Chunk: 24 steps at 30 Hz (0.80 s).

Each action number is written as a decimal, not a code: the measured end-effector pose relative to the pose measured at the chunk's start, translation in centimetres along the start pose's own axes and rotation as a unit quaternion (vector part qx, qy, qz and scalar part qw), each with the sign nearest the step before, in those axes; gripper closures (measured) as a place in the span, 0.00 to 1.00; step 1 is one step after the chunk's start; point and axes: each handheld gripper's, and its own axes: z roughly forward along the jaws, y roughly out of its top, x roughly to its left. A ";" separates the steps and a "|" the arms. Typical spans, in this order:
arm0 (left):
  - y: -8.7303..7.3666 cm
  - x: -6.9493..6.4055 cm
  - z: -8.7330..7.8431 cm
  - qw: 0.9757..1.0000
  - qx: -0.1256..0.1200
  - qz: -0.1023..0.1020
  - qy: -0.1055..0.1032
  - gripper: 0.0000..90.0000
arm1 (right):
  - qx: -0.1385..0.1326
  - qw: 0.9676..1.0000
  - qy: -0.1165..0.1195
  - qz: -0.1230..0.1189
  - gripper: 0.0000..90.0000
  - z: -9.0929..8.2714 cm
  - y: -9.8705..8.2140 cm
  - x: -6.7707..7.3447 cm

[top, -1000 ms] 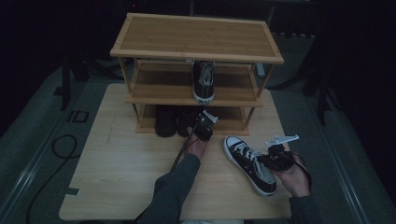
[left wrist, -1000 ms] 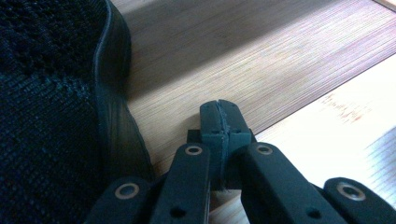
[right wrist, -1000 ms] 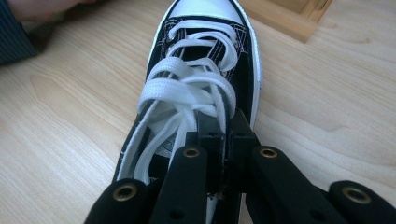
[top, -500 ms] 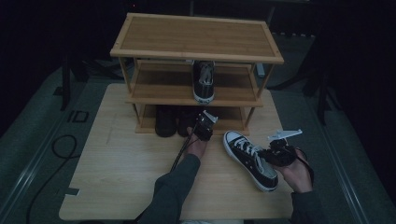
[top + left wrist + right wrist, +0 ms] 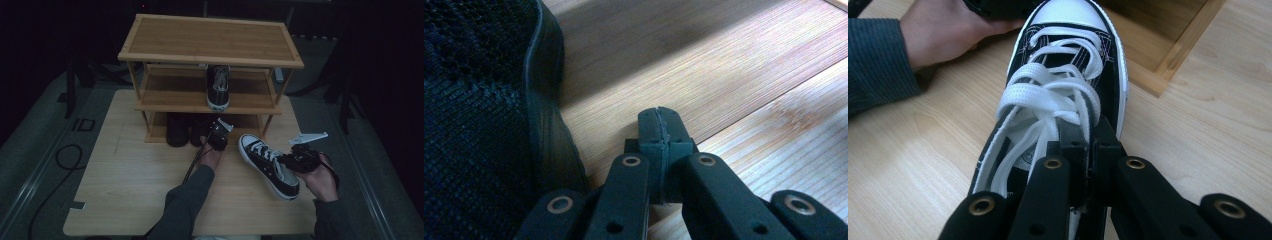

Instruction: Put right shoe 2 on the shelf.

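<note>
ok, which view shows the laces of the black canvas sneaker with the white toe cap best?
Right gripper view: the white laces sit close and sharp, the right gripper shut on the sneaker's side. High view shows them small. Left gripper view faces another dark shoe.

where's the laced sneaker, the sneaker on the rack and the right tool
laced sneaker [image 5: 265,162], high view, on its white laces
sneaker on the rack [image 5: 218,86], high view, on its upper
right tool [image 5: 1087,137], right gripper view, between its shut tips
</note>
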 end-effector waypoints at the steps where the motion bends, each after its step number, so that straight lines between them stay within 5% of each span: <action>1: 0.0 0.0 0.0 1.000 0.000 0.000 0.000 1.00 | 0.000 1.000 0.000 0.000 0.98 -0.1 0.1 0.0; 24: 0.0 0.0 0.0 1.000 0.000 -0.001 0.000 1.00 | -0.021 0.999 0.009 -0.030 0.98 -2.4 2.7 0.1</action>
